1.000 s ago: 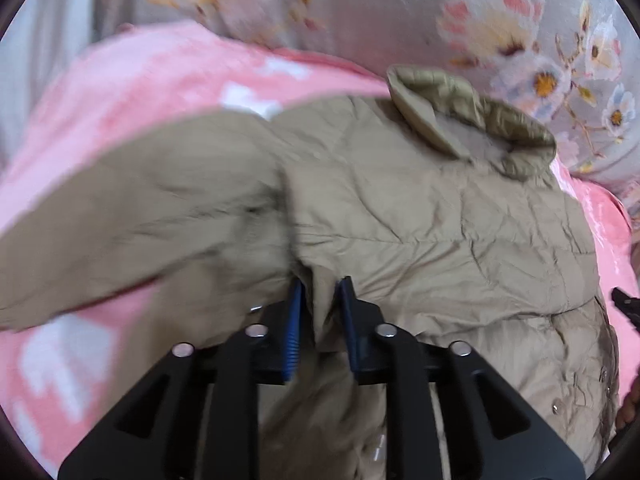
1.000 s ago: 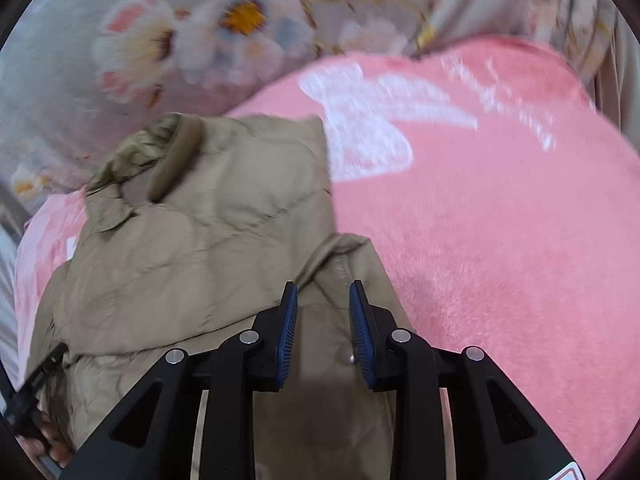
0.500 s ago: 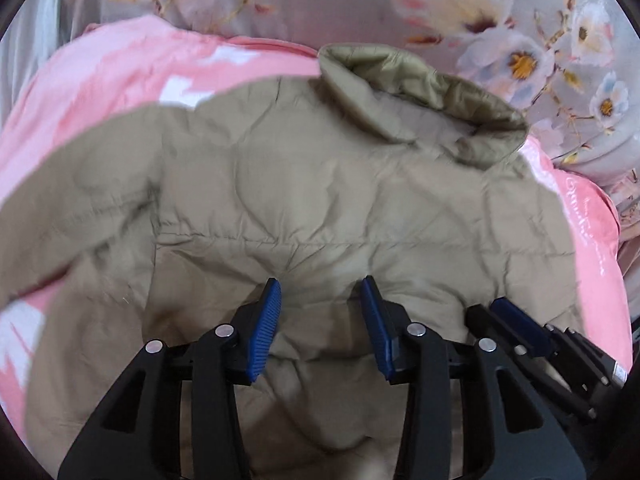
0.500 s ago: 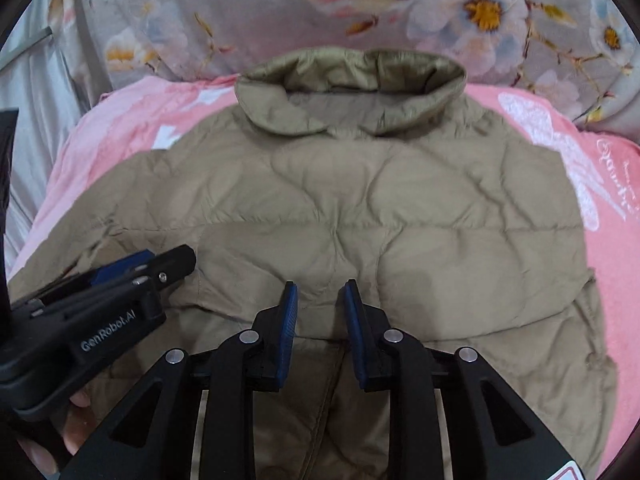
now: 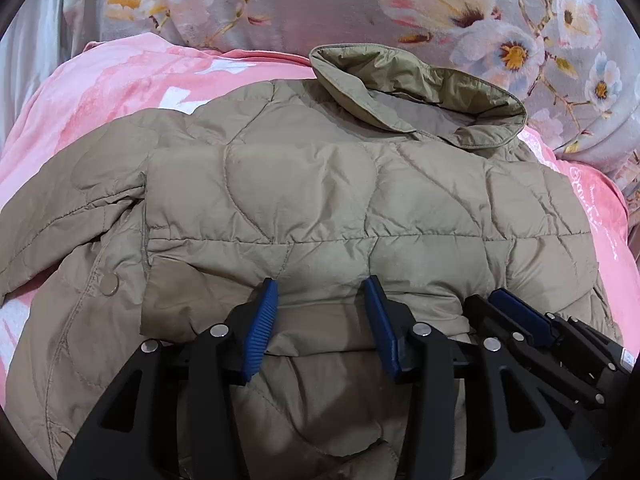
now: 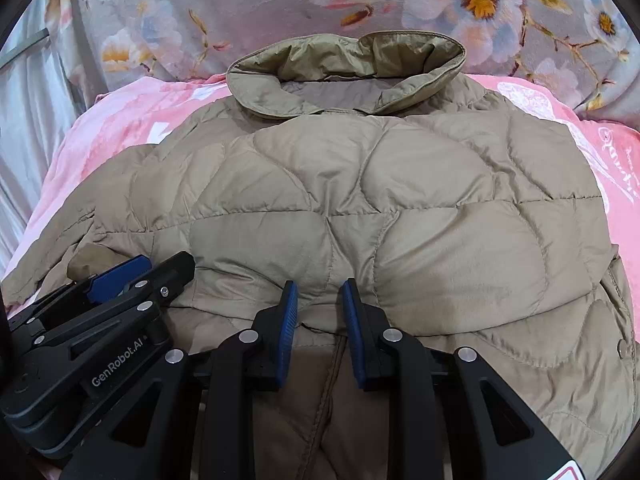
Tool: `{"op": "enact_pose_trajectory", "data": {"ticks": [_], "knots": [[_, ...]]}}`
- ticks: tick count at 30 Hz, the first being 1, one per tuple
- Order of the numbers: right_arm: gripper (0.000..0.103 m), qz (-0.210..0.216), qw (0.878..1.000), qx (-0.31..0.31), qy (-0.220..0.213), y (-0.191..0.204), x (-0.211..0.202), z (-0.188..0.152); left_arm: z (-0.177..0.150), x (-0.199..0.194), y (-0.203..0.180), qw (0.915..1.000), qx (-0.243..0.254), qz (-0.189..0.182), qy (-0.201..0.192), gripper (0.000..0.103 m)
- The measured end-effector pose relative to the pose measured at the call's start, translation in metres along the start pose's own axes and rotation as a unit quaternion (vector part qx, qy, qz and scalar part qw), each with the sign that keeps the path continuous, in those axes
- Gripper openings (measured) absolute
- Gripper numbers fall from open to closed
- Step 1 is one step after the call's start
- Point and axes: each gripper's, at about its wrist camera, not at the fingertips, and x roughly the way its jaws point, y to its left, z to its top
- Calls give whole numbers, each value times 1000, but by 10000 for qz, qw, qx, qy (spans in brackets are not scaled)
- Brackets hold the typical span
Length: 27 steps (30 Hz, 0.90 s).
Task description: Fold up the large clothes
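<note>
A tan quilted jacket [image 5: 320, 184] lies on a pink blanket, its lower part folded up over the body and its collar [image 5: 416, 88] at the far end. It also fills the right wrist view [image 6: 360, 200]. My left gripper [image 5: 320, 304] is open, its blue pads over the folded edge, holding nothing. My right gripper [image 6: 318, 304] is open with a narrower gap at the same edge. Each gripper shows beside the other: the right one [image 5: 532, 328] in the left wrist view, the left one [image 6: 116, 280] in the right wrist view.
The pink blanket [image 5: 120, 76] with white prints lies under the jacket. A grey floral cloth [image 6: 280, 12] rises behind the collar. A pale curtain [image 6: 28, 120] hangs at the far left. A jacket sleeve [image 5: 60, 208] spreads out to the left.
Both grippers carried the jacket's lower edge up over the body toward the collar and opened. The left jaws let go and widened. The two grippers now sit side by side.
</note>
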Motion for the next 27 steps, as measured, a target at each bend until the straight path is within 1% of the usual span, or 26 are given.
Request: {"op": "enact_pose_trajectory", "data": {"ticks": [2,4,6,8,9,10,12,13,14,15,16,17,18,19,20,22,24,26,27], "knots": [[22,33,10000,34,-9,-1,0,0,0,-2,6,9997,-167,-190,-68,46],[22,62,10000,60,-19,-2,0,0,-2,-10,19,9978,-508,-332,-267,46],[22,102,9999,103,-36,-4,-1,0,-5,-26,38,9933,-935,-350,-574,46],[24,114,9998,150,-70,-5,-3,-1,-10,-45,61,9891,-1217,-418,-722,47],[29,97,9997,173,-118,-6,-6,-1,-15,-57,78,9868,-1361,-447,-761,52],[31,16,9997,179,-179,-6,-10,-2,-22,-75,102,9846,-1528,-283,-796,66],[38,-197,9994,73,-281,1,-25,-7,-32,-104,151,9789,-1858,60,-851,75],[39,-228,9991,-1,-359,5,-35,-11,-34,-113,173,9759,-2001,200,-847,76],[44,-180,9987,-87,-462,12,-49,-18,-38,-123,201,9710,-2207,386,-833,77],[52,-98,9985,-126,-530,15,-59,-22,-44,-137,246,9598,-2591,702,-817,78],[56,11,9980,-156,-612,19,-70,-28,-48,-143,270,9516,-2830,896,-793,78],[62,110,9974,-177,-693,24,-83,-36,-55,-153,311,9358,-3244,1172,-723,78],[63,181,9970,-197,-732,28,-90,-42,-63,-159,339,9234,-3553,1277,-694,78],[64,232,9967,-218,-745,31,-94,-46,-68,-163,357,9143,-3766,1318,-694,78],[64,257,9965,-243,-752,33,-97,-52,-77,-168,380,9018,-4061,1308,-686,78],[64,166,9969,-271,-716,37,-97,-61,-86,-168,401,8918,-4323,1157,-666,78],[64,73,9980,-222,-589,37,-90,-68,-87,-165,407,8904,-4405,930,-674,78],[64,3,9987,-33,-503,32,-86,-71,-85,-158,407,8907,-4449,586,-729,77],[64,15,9987,53,-503,29,-85,-71,-84,-156,406,8899,-4473,501,-739,71]]}}
